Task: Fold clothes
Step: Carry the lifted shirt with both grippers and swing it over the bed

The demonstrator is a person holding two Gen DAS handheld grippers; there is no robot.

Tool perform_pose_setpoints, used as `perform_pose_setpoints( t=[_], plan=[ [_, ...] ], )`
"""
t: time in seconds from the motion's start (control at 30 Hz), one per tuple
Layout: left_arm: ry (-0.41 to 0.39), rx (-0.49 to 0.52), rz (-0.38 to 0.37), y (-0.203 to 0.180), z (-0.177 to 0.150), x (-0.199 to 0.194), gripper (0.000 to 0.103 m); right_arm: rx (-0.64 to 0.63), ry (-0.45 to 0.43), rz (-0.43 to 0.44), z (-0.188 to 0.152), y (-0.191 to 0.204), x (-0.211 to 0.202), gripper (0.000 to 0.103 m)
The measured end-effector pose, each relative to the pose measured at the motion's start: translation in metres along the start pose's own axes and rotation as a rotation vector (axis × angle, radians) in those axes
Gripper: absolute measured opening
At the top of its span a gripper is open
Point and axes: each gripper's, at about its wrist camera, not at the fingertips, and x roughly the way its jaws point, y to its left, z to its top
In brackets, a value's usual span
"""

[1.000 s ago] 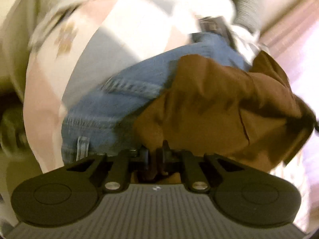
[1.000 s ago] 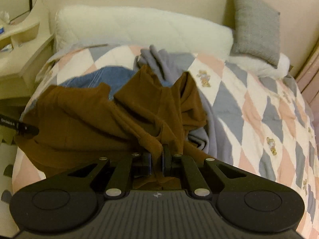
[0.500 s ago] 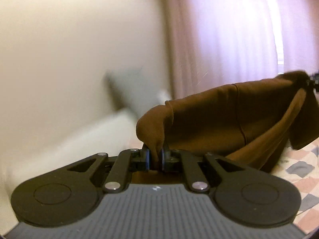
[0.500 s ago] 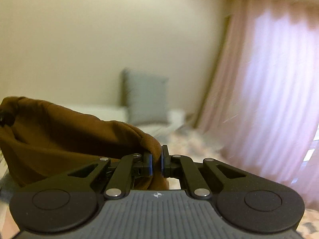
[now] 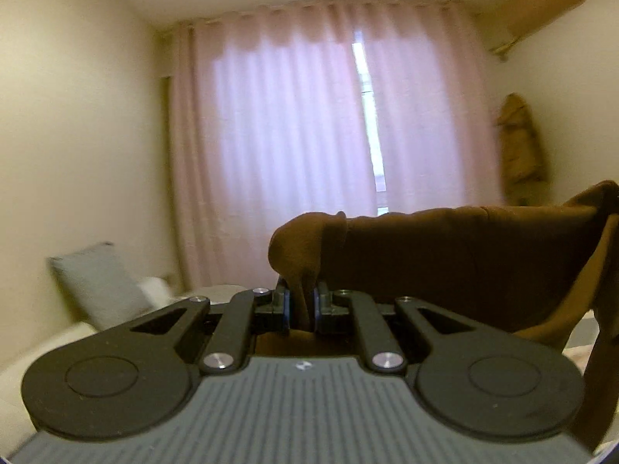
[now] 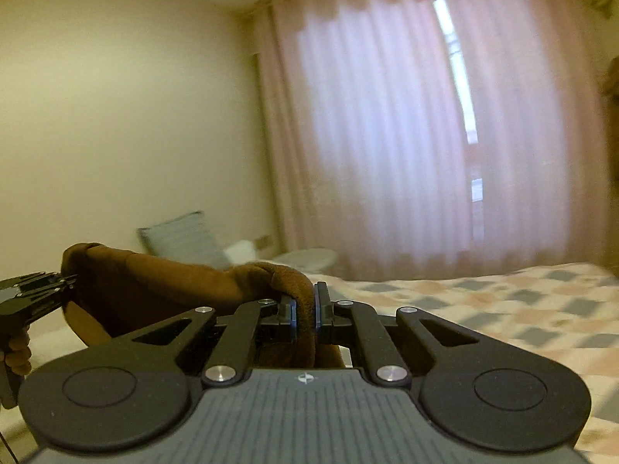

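A brown garment (image 5: 445, 255) hangs in the air, stretched between both grippers. My left gripper (image 5: 301, 307) is shut on one bunched edge of it, and the cloth runs off to the right. In the right wrist view my right gripper (image 6: 305, 311) is shut on another fold of the brown garment (image 6: 162, 286), which sags leftward to the left gripper (image 6: 58, 288) held by a hand (image 6: 17, 352). The lower part of the garment is hidden below the gripper bodies.
A bed with a pink and grey diamond quilt (image 6: 483, 309) lies below to the right. A grey pillow (image 5: 96, 282) leans on the cream wall. Pink curtains (image 5: 290, 135) cover the window. A brown coat (image 5: 518, 147) hangs on the far right wall.
Both grippers rose from the clothes pile on the bed, lifting the brown garment clear. The views swung from the bed up to the curtains, and the cloth now spans between the grippers.
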Motion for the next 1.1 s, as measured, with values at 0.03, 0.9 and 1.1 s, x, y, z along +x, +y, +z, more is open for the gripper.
perform_pose_setpoints(
  t=[0.03,0.9,1.1],
  plan=[
    [-0.002,-0.017,-0.034,-0.017,0.0,-0.007,0.008,-0.009,-0.007,-0.025,-0.002,-0.009,-0.025,0.007],
    [0.697,0.295,-0.343,-0.225,-0.248,0.392,0.023,0.318,0.462,-0.574,-0.19,-0.314,0.196,0.079],
    [0.788,0.313,-0.673,-0.328,-0.321,0.371,0.038,0.548,0.596,-0.721,-0.309,-0.327,0.12,0.079]
  ],
)
